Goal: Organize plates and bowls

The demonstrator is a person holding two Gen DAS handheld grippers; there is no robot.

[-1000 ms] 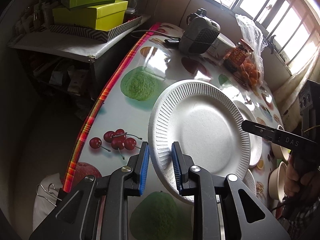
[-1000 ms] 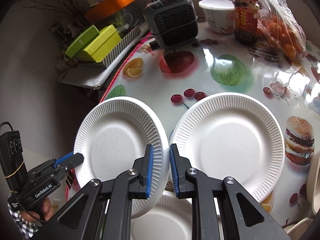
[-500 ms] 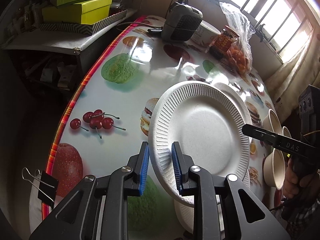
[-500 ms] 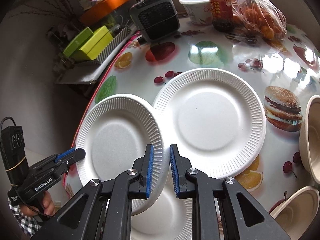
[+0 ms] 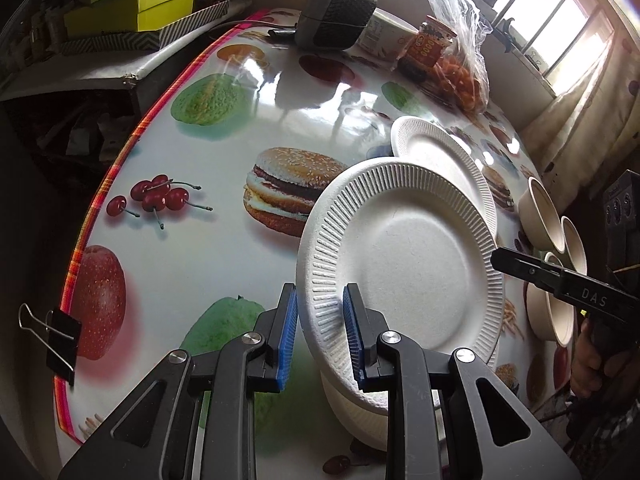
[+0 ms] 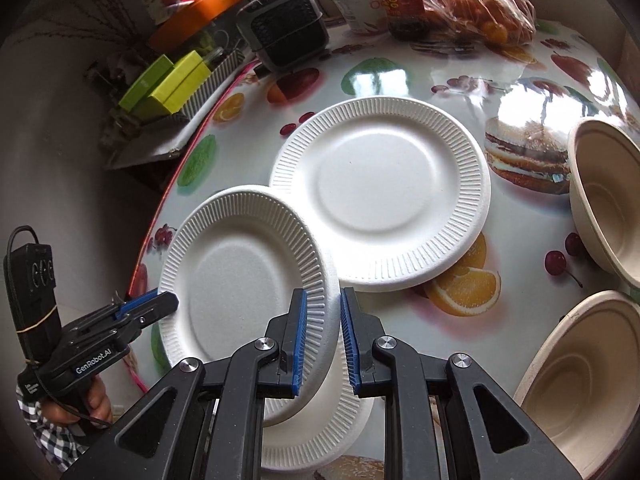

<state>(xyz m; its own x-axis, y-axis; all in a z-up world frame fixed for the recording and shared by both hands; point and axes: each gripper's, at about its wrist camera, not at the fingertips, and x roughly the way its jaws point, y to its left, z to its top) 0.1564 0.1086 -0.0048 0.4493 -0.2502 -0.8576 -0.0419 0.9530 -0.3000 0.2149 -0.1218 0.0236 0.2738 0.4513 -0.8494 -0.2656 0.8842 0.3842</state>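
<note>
Both grippers, left (image 5: 320,332) and right (image 6: 323,338), had carried the clamped paper plate (image 6: 240,280) rightward over a second plate (image 6: 320,432). Count: three plates, third (image 6: 380,196) flat on the table; three bowls (image 5: 540,216)

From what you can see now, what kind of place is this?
Probably a home dining corner: a table with a fruit-print cover, paper plates, a bag of oranges, and a window beside it.
</note>
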